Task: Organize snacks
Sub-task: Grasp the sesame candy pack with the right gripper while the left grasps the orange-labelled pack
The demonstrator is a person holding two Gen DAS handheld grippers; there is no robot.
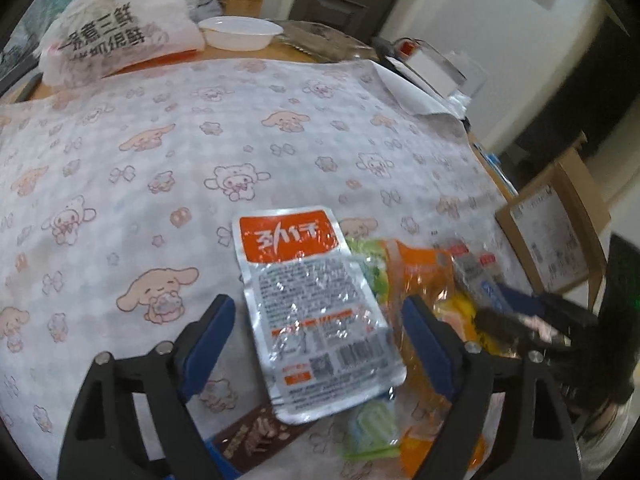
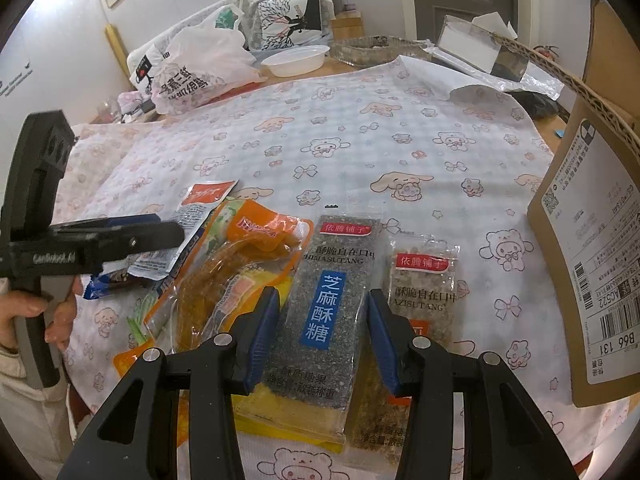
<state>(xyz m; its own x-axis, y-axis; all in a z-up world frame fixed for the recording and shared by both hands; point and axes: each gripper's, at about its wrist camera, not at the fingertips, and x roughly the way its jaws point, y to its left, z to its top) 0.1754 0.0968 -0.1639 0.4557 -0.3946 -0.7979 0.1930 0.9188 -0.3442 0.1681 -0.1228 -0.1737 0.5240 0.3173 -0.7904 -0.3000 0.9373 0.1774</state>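
Observation:
A pile of snack packets lies at the near edge of the table. In the left wrist view my left gripper is open with its jaws astride a silver and orange packet; an orange packet lies to its right. In the right wrist view my right gripper is open, its fingers on either side of a black sesame candy bar with a blue label. A lighter seed candy bar lies just right of it, the orange packet to the left. The left gripper shows there above the silver packet.
The table carries a pink cartoon-print cloth. A cardboard box stands at the right edge. At the back are a white plastic bag, a white bowl, a woven tray and a clear box.

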